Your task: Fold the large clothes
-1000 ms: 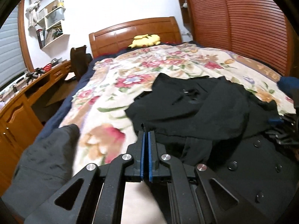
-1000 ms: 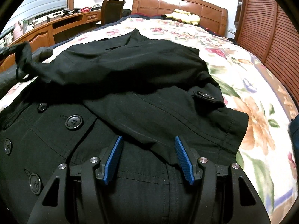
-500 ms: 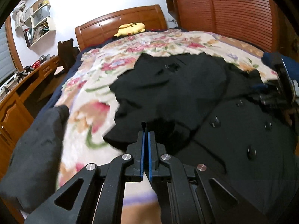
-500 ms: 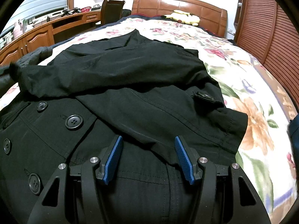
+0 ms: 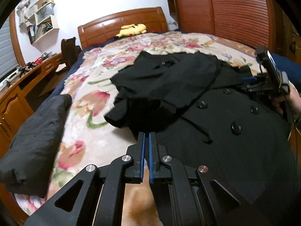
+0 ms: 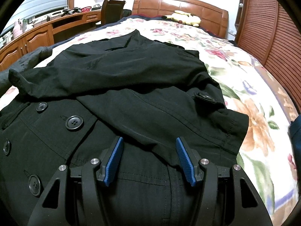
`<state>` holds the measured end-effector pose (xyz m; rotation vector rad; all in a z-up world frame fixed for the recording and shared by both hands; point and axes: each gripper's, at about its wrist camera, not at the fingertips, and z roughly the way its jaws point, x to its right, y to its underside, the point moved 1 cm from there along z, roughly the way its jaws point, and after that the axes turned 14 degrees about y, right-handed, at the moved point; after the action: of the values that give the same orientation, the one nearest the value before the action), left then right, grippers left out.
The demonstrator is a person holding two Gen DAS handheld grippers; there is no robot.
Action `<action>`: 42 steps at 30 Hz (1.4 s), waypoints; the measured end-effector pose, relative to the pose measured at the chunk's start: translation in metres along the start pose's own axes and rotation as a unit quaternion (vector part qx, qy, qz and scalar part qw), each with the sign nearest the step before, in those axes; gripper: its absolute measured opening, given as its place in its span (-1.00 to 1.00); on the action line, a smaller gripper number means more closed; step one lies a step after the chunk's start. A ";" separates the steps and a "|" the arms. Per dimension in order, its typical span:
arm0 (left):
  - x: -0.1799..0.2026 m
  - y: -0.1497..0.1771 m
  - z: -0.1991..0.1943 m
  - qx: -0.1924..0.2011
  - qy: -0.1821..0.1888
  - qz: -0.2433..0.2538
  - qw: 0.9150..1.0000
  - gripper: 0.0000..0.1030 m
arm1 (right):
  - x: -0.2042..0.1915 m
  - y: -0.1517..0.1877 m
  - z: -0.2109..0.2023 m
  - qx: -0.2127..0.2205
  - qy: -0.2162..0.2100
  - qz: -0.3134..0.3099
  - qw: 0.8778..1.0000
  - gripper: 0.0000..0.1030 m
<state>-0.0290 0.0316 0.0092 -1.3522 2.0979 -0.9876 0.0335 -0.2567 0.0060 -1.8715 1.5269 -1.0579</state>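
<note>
Beside coat (image 5: 235, 131), folded dark garment (image 5: 37, 131)

The left gripper (image 5: 146, 134) points forward and downward, its two blue pads drawn together with only a thin slit between them and nothing caught there. Off to its right, the right gripper (image 5: 250, 81) shows from the side, gripped from behind by the person's hand (image 5: 287, 101), with a dark blue sleeve (image 5: 286, 66) above. Seen from its own camera, the right gripper (image 6: 149, 141) has its jaws spread apart, pads splayed outward, holding nothing.
</note>
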 end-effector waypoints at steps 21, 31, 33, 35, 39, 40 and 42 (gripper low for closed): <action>-0.034 -0.061 0.067 0.014 -0.018 -0.090 0.996 0.41 | 0.051 0.043 -0.089 0.026 0.001 0.081 0.996 0.17; -0.047 -0.018 0.084 -0.060 -0.033 -0.114 0.991 0.41 | 0.049 0.041 -0.093 0.044 0.006 0.083 0.996 0.17; -0.047 -0.004 0.083 -0.076 -0.032 -0.112 0.990 0.41 | 0.041 0.044 -0.095 0.051 0.010 0.062 0.997 0.17; -0.046 0.004 0.080 -0.079 -0.027 -0.115 0.990 0.41 | 0.037 0.049 -0.095 0.055 0.011 0.047 0.997 0.17; -0.045 0.009 0.071 -0.067 -0.009 -0.132 0.989 0.41 | 0.037 0.053 -0.096 0.058 -0.001 0.046 0.997 0.17; -0.042 0.009 0.066 -0.061 -0.007 -0.133 0.989 0.41 | 0.037 0.054 -0.095 0.060 -0.001 0.042 0.997 0.17; -0.039 0.011 0.056 -0.050 0.000 -0.130 0.990 0.41 | 0.035 0.056 -0.094 0.060 0.003 0.032 0.998 0.17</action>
<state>0.0195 0.0515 -0.0353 -1.7089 2.0299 -0.9934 -0.0727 -0.2957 0.0257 -1.7292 1.4820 -1.1015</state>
